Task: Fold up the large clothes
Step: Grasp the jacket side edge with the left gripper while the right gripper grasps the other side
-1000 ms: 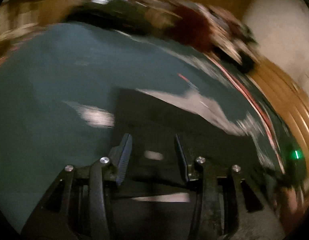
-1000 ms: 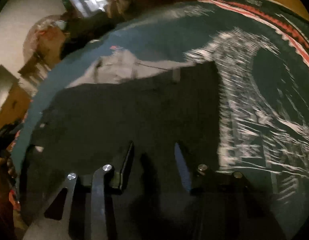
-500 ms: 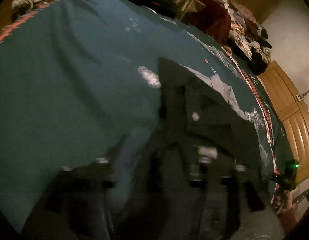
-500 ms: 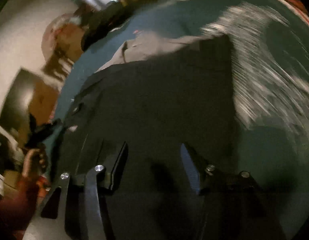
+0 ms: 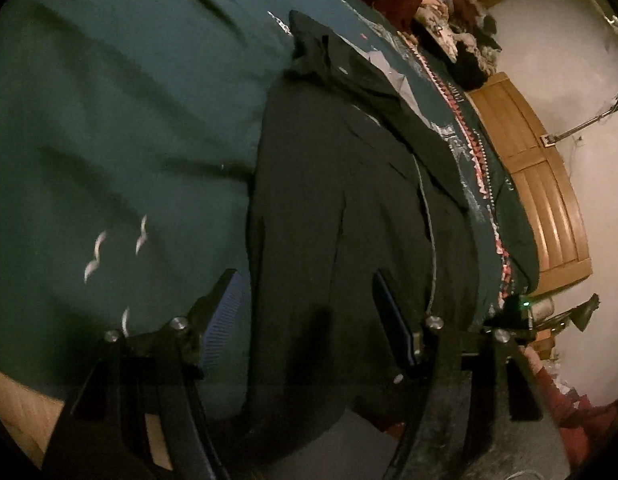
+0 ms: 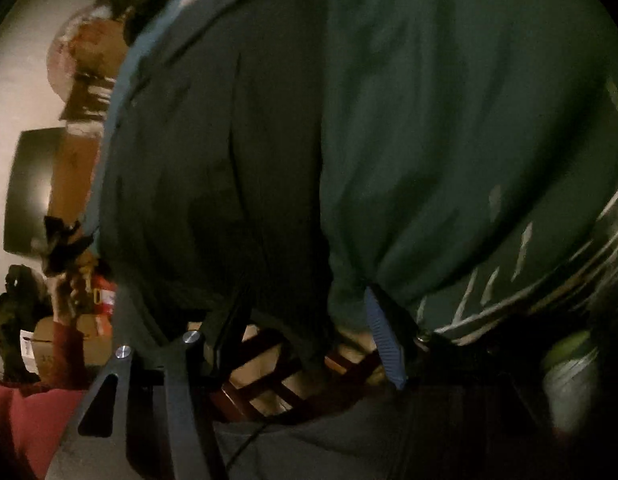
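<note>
A large dark garment (image 5: 341,208) lies lengthwise on a teal cover (image 5: 121,120), with its grey lining showing at the far end. My left gripper (image 5: 305,288) is open and hovers over the near end of the garment, its jaws astride the garment's left edge. In the right wrist view the same dark garment (image 6: 213,152) lies on the teal cover (image 6: 449,112) and hangs over the near edge. My right gripper (image 6: 305,304) is open at that edge, empty, with the cloth between its jaws.
A pile of other clothes (image 5: 441,12) lies at the far end of the cover. A wooden panel (image 5: 541,184) and a white wall are at the right. A wooden slatted frame (image 6: 277,376), boxes (image 6: 61,348) and a red cloth (image 6: 25,412) lie below the edge.
Both grippers have pulled back toward the near end of the garment and rolled. The right one now looks over the edge of the surface. Both stay open.
</note>
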{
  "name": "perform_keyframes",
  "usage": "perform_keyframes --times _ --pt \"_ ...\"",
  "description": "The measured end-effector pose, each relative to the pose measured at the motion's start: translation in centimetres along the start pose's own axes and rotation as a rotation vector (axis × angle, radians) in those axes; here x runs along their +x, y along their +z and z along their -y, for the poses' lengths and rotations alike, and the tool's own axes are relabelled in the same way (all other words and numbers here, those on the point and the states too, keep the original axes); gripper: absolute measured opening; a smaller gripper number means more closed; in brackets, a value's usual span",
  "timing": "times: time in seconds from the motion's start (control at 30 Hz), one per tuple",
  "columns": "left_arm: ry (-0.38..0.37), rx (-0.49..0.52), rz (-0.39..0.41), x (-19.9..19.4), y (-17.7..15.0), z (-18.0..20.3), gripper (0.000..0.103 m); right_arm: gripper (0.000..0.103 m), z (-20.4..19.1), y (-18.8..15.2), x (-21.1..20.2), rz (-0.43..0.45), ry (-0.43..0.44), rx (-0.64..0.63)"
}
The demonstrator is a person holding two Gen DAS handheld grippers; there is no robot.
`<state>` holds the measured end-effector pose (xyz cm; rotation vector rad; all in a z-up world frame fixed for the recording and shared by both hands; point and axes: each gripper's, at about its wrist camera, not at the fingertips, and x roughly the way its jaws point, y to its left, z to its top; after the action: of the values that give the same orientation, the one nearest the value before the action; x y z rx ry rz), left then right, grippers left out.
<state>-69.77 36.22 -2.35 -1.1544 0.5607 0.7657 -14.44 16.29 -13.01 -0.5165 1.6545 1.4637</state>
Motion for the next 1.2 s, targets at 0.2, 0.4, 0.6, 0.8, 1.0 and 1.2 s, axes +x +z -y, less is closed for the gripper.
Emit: perform_keyframes --times 0.2,0.4,0.6,0.8,1.0,1.2 --pt "-0.029 0.014 0.014 -1.6 -1.1 -0.2 0.069 0.066 -0.9 -2.7 3.9 -0.154 -0.029 -0.008" --pt "0.014 0.031 -0.036 -2.4 -3.1 -1.8 0.069 0.066 -1.7 -2.2 6.5 -0.152 -0.008 0.004" --pt "-0.004 0.085 -0.096 -1.7 -5.3 -1.2 0.068 0.066 -1.2 -2.5 5.7 -0.121 -0.007 -0.01" --pt "0.067 0.153 -0.167 0.9 -6.0 0.0 0.054 0.066 -1.7 -2.4 6.0 -0.123 -0.02 -0.025" --pt "0.062 0.172 -0.206 3.0 -6.4 0.9 0.035 0.066 -1.6 -1.7 6.0 -0.115 -0.046 -0.032" --pt "-0.024 0.13 -0.161 2.1 -6.7 2.0 0.008 0.017 -2.2 -1.7 5.5 -0.091 -0.033 -0.061"
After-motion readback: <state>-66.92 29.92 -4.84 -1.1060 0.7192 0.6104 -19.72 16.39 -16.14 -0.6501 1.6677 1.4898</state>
